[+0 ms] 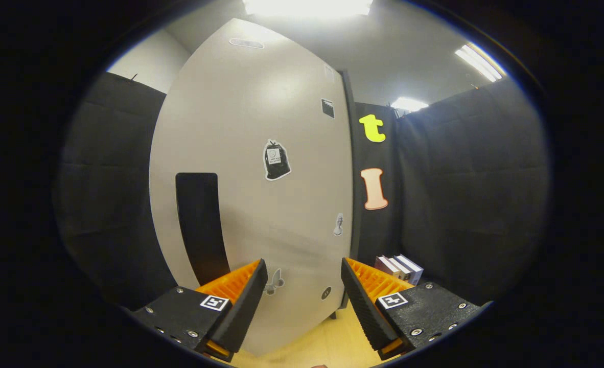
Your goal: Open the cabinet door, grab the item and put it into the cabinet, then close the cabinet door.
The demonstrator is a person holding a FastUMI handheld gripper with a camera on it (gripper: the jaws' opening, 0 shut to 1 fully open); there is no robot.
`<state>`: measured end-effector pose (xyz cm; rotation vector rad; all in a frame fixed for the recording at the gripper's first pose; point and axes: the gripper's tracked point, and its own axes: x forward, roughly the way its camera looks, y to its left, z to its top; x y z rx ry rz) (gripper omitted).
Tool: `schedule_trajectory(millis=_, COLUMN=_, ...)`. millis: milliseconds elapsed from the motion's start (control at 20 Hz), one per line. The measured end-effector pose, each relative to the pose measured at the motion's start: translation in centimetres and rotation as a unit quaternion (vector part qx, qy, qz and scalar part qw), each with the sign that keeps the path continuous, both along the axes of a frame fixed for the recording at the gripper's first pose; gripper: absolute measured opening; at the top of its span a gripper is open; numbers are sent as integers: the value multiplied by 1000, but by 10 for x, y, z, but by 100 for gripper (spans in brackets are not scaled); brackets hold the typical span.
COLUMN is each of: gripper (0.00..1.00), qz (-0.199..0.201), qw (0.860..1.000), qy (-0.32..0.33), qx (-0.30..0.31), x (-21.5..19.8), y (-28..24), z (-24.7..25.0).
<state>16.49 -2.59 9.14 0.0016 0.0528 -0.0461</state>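
A tall pale cabinet door (251, 153) stands closed just ahead of my fingers, with a dark vertical handle recess (200, 225) left of centre and a few stickers on its face. My gripper (304, 278) is open, with nothing between the fingers, and it points at the lower part of the door. The handle recess lies just beyond the left finger (246, 301). A few small boxes (400, 268), white and dark, lie on the wooden surface to the right of the cabinet, beyond the right finger (363, 301).
The light wooden tabletop (327, 342) shows below and between the fingers. Black cloth walls close the booth on the left and right of the cabinet. Ceiling lights glow above.
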Motion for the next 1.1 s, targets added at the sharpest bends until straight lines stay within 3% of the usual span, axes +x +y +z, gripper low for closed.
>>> schedule_trajectory(millis=300, gripper=91, qz=22, qw=1000, qy=10, qx=-11, x=30, y=41, z=-10)
schedule_trajectory(millis=550, gripper=93, qz=33, qw=999, qy=7, qx=-16, x=29, y=53, z=-12)
schedule_trajectory(millis=750, gripper=93, qz=37, qw=999, qy=-4, qx=-22, x=-12, y=43, z=-8)
schedule_trajectory(millis=1100, gripper=93, qz=7, qw=999, qy=-38, qx=-28, x=-107, y=-3, z=7)
